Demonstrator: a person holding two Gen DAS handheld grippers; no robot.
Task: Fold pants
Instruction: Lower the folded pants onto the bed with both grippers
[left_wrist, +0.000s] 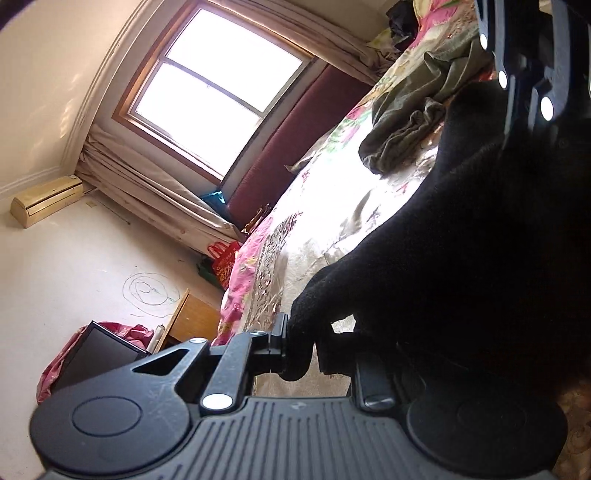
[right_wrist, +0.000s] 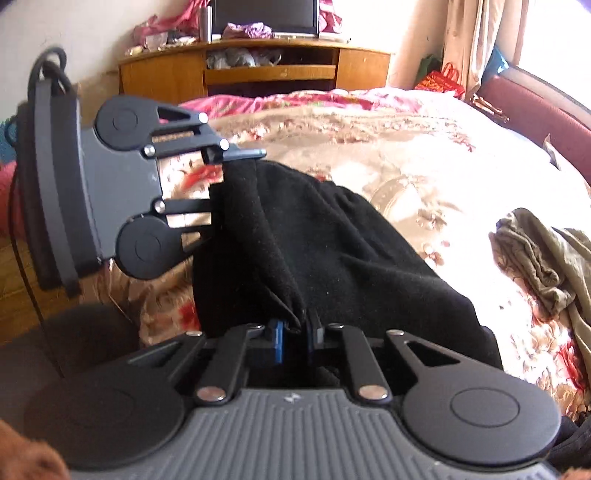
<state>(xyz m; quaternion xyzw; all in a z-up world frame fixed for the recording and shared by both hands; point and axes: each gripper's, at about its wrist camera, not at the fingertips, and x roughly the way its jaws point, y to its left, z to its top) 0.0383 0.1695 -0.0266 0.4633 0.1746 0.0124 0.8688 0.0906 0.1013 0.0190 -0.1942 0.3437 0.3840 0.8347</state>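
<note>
Pants (right_wrist: 332, 258) hang between our grippers: right gripper (right_wrist: 295, 334) and left gripper (right_wrist: 221, 184) both clamp the black edge above the floral bedspread (right_wrist: 424, 166).

My left wrist cam sits rolled hard sideways, looking along the left gripper (left_wrist: 299, 350) across the bed (left_wrist: 332, 206) toward the window (left_wrist: 218, 88). Black pants (left_wrist: 461, 258) are right against the lens. My right wrist cam sits level behind the right gripper (right_wrist: 295, 332), facing the wooden desk (right_wrist: 255, 70), and it sees the left gripper (right_wrist: 221, 184) just ahead-left. Both views share bed, pants, olive garment (left_wrist: 406, 122) (right_wrist: 543, 258), and desk corner.
</note>
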